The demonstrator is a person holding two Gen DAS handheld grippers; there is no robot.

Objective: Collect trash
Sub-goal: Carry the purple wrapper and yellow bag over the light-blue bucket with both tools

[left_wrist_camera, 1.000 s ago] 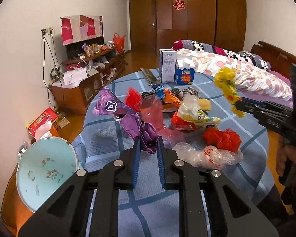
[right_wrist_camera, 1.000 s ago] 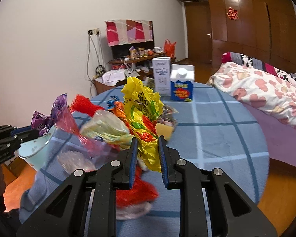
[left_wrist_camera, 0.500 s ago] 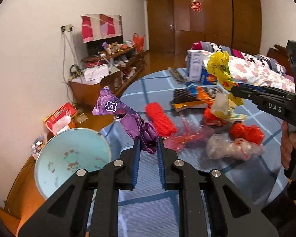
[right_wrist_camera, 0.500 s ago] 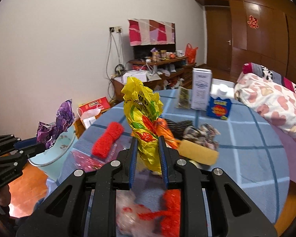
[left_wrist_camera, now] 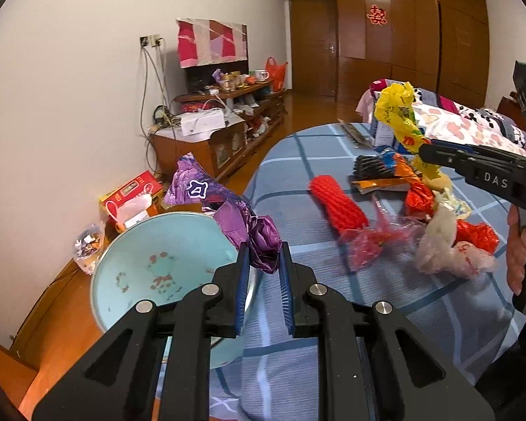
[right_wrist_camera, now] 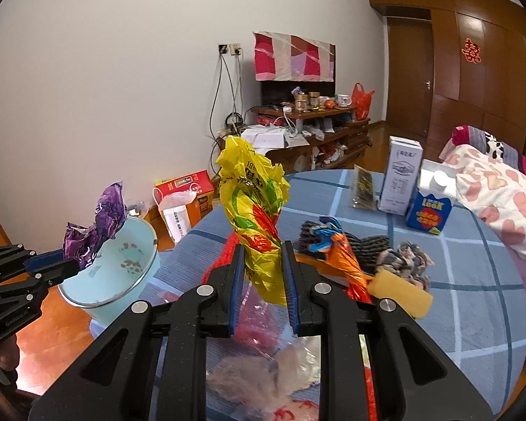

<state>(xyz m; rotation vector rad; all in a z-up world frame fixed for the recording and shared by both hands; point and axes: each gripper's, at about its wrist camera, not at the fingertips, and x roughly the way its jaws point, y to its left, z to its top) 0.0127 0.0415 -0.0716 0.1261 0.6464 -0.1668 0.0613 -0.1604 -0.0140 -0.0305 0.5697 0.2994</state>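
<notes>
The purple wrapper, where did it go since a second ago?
The left gripper carried the purple wrapper sideways off the table's trash pile, so it now hangs over the blue basin's rim. The right gripper followed the same way with the yellow bag. Nothing was let go: both jaws stayed shut on their pieces. The rest of the trash stayed put.

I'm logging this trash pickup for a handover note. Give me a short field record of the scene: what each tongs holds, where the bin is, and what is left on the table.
left tongs: shut on purple wrapper, held at the near rim of the basin
right tongs: shut on yellow bag, held above the table
bin: light blue basin, off the table's left edge, no trash seen inside
table: blue checked cloth
left on table: red rope bundle, clear plastic bags, orange wrapper, yellow sponge, two cartons
</notes>
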